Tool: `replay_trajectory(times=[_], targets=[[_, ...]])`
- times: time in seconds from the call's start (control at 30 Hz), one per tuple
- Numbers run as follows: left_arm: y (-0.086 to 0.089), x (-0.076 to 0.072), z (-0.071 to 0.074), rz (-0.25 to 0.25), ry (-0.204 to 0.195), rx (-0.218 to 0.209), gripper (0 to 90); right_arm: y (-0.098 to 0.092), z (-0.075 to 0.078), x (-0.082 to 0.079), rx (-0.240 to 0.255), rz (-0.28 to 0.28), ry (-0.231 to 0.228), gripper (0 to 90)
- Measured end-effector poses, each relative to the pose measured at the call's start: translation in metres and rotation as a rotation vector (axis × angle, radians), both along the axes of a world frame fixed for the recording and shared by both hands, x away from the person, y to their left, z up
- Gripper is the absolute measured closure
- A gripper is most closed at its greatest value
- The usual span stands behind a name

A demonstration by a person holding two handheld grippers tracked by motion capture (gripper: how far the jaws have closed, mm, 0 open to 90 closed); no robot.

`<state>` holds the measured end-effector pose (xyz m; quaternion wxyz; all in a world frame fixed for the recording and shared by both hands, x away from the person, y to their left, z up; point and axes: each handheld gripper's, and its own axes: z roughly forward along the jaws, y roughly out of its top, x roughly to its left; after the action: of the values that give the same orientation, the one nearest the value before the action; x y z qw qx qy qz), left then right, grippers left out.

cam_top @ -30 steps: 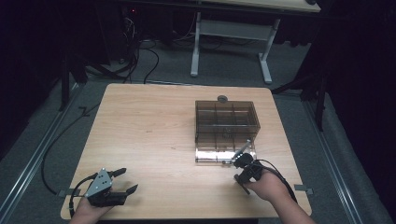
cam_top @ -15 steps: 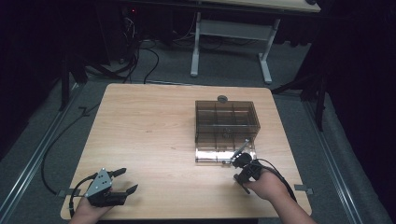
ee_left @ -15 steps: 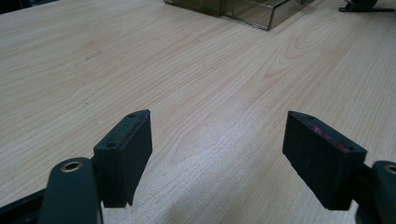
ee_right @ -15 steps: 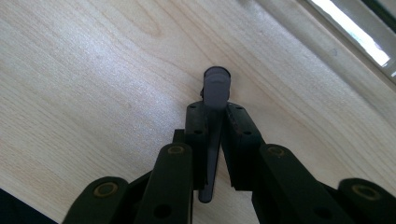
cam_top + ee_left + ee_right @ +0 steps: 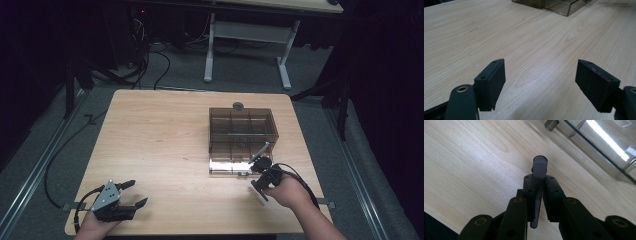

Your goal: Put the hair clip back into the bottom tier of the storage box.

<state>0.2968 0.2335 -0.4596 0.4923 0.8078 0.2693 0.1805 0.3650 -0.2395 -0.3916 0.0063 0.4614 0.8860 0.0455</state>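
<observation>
The right gripper has its fingers clenched on a slim grey rod with a rounded cap, which stands up between the two black pads; the fingers have just been closing on it. In the high view the rod rises tilted from the gripper, just at the near right corner of the smoky transparent plastic compartment box, so close that I cannot tell whether it touches the box. In the right gripper view the box's clear wall runs just beyond the rod's tip, with a small metal stud at its foot.

The left gripper sits well apart from the box, near the front left corner of the light wooden bench, its fingers released and spread wide over bare wood, nothing between them. The box's corner shows far off in the left gripper view. A small round dark knob lies just behind the box's far side.
</observation>
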Motion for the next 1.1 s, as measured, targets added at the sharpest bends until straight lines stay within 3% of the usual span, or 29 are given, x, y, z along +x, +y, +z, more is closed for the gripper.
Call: replay_trajectory(times=[0.13,0.17,0.2,0.73,0.77,0.8,1.07,1.1], targets=[[0.0,0.0,0.0,0.0,-0.001,0.0,24.5,0.002,0.004,0.005,0.001,0.008,-0.005,80.9],[0.0,0.0,0.0,0.001,-0.001,0.0,24.6,0.001,0.004,0.008,0.005,0.052,-0.022,80.9],[0.0,0.0,0.0,0.0,-0.001,0.0,24.6,0.003,0.005,0.007,0.004,0.012,-0.008,80.9],[0.0,0.0,0.0,-0.001,0.001,-0.004,24.5,0.009,0.014,0.03,0.012,0.04,-0.007,80.9],[0.0,0.0,0.0,-0.001,-0.002,-0.006,24.5,0.011,0.016,0.03,0.007,0.008,-0.002,80.9],[0.0,0.0,0.0,-0.001,-0.001,-0.006,24.5,0.01,0.016,0.034,0.013,0.039,-0.014,80.9],[0.0,0.0,0.0,-0.003,0.0,-0.007,24.5,0.015,0.02,0.047,0.011,0.051,-0.016,80.9],[0.0,0.0,0.0,-0.003,0.0,-0.008,24.5,0.017,0.021,0.047,0.006,0.019,-0.003,80.9]])
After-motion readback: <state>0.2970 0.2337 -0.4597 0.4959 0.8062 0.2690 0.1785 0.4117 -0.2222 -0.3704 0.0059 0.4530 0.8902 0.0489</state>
